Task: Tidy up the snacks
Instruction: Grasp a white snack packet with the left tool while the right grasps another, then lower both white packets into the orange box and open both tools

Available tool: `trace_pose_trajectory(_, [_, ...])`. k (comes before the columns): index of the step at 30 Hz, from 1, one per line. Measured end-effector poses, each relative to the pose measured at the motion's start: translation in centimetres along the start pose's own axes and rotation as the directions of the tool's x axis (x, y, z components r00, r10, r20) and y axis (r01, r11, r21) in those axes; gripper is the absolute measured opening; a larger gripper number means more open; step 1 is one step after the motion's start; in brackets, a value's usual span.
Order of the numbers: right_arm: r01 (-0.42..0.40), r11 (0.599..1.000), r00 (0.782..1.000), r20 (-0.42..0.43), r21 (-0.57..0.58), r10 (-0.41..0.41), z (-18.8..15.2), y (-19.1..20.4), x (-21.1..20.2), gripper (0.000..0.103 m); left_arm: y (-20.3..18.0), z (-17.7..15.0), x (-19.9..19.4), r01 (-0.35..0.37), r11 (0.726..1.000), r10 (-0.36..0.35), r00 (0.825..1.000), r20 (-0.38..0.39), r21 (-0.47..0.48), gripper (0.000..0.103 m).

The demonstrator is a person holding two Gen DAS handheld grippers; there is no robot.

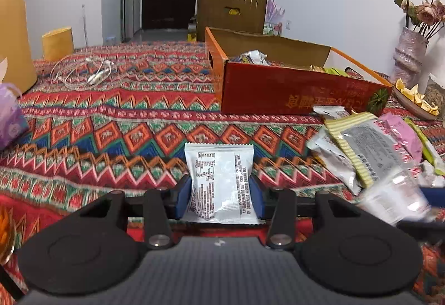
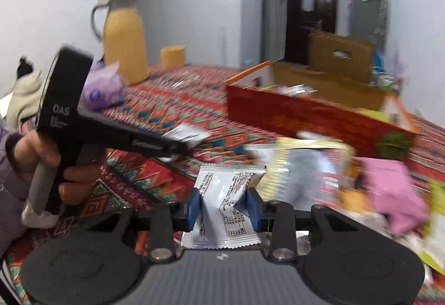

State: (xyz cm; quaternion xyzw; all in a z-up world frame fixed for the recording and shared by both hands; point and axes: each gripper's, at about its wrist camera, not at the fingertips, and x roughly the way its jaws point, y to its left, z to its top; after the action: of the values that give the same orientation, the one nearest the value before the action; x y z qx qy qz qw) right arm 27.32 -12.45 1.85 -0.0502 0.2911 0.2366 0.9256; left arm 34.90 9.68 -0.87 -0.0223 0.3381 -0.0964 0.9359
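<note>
My left gripper (image 1: 220,193) is shut on a white snack packet (image 1: 219,180), its blue pads pressing both sides; the packet sticks out forward over the patterned tablecloth (image 1: 111,138). My right gripper (image 2: 223,209) is shut on another white snack packet (image 2: 222,193), pinched narrow at its middle. In the right wrist view a hand (image 2: 36,155) holds the left gripper (image 2: 189,139) at the left, with its packet (image 2: 182,134) at the tip. A red cardboard box (image 1: 300,93) (image 2: 306,118) holding some snacks stands beyond. A heap of loose snack packets (image 1: 370,149) (image 2: 306,166) lies in front of it.
A yellow thermos (image 2: 125,35) and a yellow cup (image 1: 57,43) stand at the far left. A white cable (image 1: 83,71) lies on the cloth, a purple pack (image 2: 103,88) beside the thermos. A vase with flowers (image 1: 408,54) and a dish of chips (image 1: 414,99) stand at the right.
</note>
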Motion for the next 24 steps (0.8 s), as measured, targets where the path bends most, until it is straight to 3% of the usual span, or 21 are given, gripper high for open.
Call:
trace_pose_trajectory(6, [0.162,0.982,0.984,0.062,0.098,-0.168,-1.3,-5.8,-5.6,0.036,-3.0,-0.2,-4.9,0.126,0.992,-0.125,0.989,0.081,-0.01,0.045])
trace_pose_trajectory(11, [0.189,0.968,0.974,0.095,0.163,-0.206,-1.8,-8.7,-6.6,0.036,-5.9,0.2,-5.8,0.114,0.993,-0.115,0.991,0.075,0.018,0.045])
trace_pose_trajectory(15, [0.166,0.98,0.974,0.141,0.106,-0.18,0.3,-9.8,-6.0,0.036,-6.7,3.8,-6.5,0.057,0.998,-0.061,0.988,0.145,0.032,0.045])
trace_pose_trajectory(20, [0.148,0.989,0.968,0.203,0.028,-0.15,6.5,-13.7,-2.6,0.036,-6.8,11.3,-1.9,-0.014,0.997,0.002,0.987,0.161,0.075,0.045])
trace_pose_trajectory(24, [0.138,0.99,0.977,0.159,0.042,-0.143,12.4,-18.5,4.3,0.036,-6.7,16.9,4.9,-0.078,0.994,0.069,0.991,0.119,0.079,0.045])
